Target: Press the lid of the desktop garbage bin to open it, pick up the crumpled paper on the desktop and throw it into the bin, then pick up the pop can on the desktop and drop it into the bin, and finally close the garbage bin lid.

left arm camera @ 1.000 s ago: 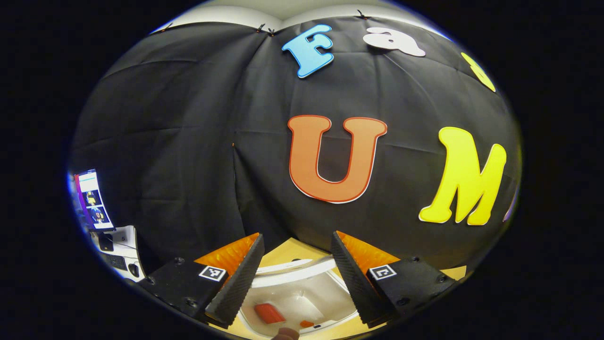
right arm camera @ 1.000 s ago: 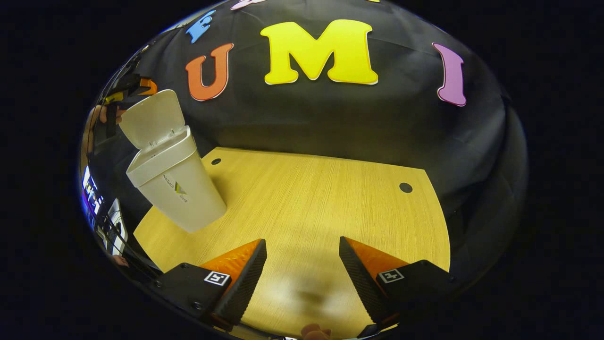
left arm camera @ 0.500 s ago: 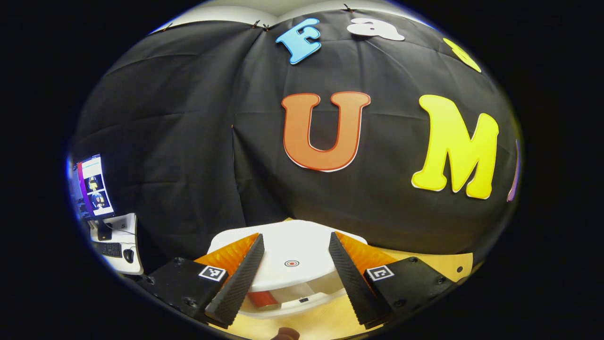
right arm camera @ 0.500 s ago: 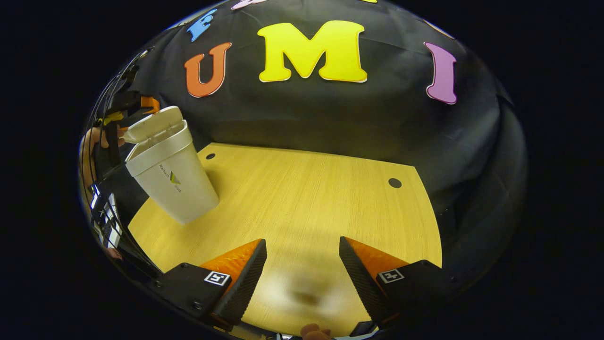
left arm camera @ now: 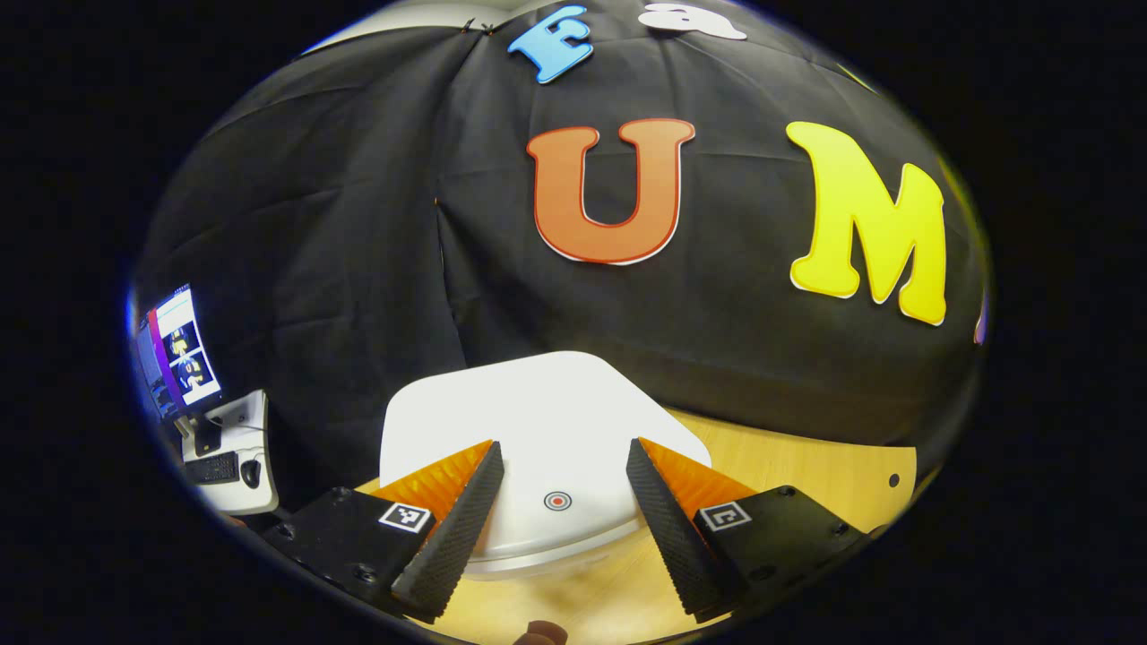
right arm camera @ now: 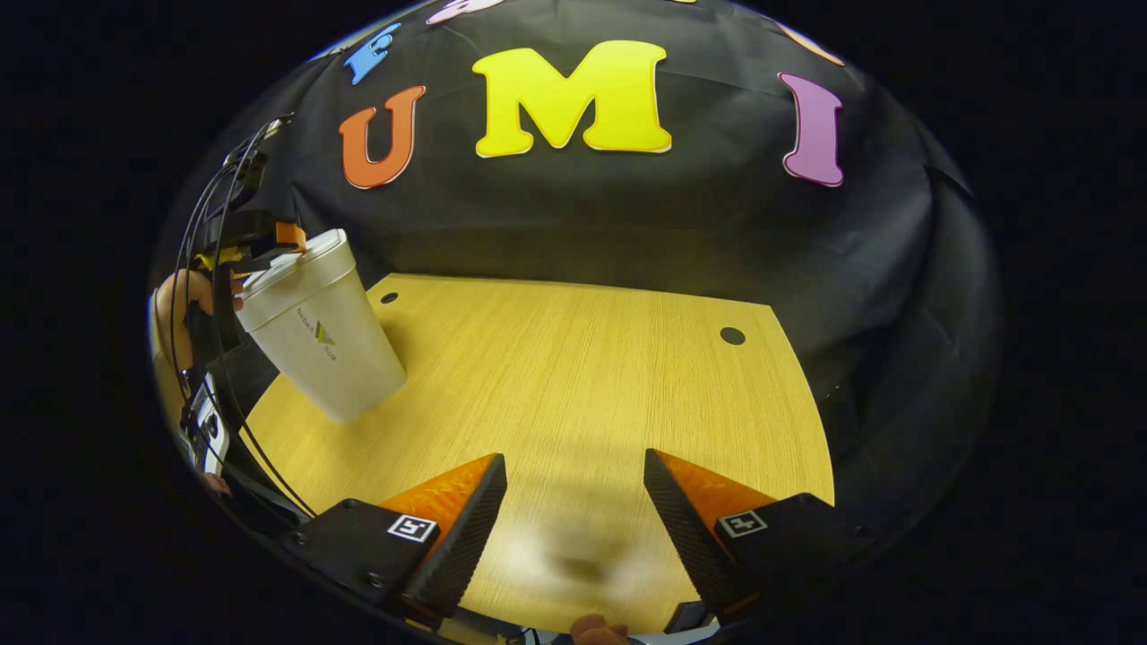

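The left gripper (left arm camera: pixel 560 484) hovers low over the bin's closed lid (left arm camera: pixel 538 430), fingers spread wide, holding nothing. The right gripper (right arm camera: pixel 573 502) hangs above the wooden table (right arm camera: pixel 582 376), fingers wide apart. The bin (right arm camera: pixel 318 336) stands at the table's left edge.

Both views are lit evenly from above, moderately bright. Strong fisheye bending is seen toward the edges. A soft blurred shadow is cast on the wooden table (right arm camera: pixel 582 376) between the right gripper (right arm camera: pixel 574 528) fingers. The white bin lid (left arm camera: pixel 538 421) is rendered bright without glare. Rim detail is smeared, with blue fringing.
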Demonstrator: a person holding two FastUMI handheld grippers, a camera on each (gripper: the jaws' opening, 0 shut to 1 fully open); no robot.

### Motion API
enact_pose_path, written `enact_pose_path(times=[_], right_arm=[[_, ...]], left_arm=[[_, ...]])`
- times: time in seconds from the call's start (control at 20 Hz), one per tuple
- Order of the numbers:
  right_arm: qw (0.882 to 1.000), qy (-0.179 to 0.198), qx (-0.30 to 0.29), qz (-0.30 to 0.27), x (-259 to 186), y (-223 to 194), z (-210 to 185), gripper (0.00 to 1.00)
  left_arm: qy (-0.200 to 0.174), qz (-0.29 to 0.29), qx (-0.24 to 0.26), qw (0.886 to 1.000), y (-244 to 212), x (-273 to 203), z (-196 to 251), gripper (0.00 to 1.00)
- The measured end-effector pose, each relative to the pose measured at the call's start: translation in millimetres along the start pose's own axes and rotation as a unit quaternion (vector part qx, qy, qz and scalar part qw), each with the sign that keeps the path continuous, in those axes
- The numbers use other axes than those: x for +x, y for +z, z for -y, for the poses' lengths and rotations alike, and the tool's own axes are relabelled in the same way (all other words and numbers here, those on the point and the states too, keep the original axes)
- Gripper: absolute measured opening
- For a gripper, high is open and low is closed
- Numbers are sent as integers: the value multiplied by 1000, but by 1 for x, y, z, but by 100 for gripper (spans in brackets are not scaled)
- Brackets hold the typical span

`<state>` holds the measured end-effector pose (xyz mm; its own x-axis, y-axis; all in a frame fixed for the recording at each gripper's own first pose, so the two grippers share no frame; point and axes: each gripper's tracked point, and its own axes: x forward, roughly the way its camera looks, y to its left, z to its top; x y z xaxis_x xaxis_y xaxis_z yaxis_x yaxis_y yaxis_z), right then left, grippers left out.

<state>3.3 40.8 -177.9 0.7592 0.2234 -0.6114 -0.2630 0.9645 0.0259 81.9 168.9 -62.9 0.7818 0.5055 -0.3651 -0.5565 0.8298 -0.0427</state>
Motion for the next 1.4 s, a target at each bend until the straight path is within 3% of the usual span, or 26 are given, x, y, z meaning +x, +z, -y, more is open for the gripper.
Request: enact_pose_path(times=[0.25, 0.55, 0.9, 1.3, 1.4], right_arm=[[1000, 15, -2, 0, 0, -4, -15, 95], [999, 37, -17, -6, 5, -6, -41, 95], [997, 31, -22, 63, -7, 35, -53, 98], [986, -32, 2, 164, -36, 92, -28, 94], [981, -49, 10, 186, -43, 102, -21, 98]], left_arm=[[7, 6, -17, 1000, -8, 2, 0, 94], [5, 69, -6, 998, -1, -1, 1, 94], [-73, 73, -9, 995, 0, -29, 6, 93], [-183, 69, 21, 981, -26, -92, 40, 93], [-213, 63, 25, 975, -36, -110, 53, 93]])
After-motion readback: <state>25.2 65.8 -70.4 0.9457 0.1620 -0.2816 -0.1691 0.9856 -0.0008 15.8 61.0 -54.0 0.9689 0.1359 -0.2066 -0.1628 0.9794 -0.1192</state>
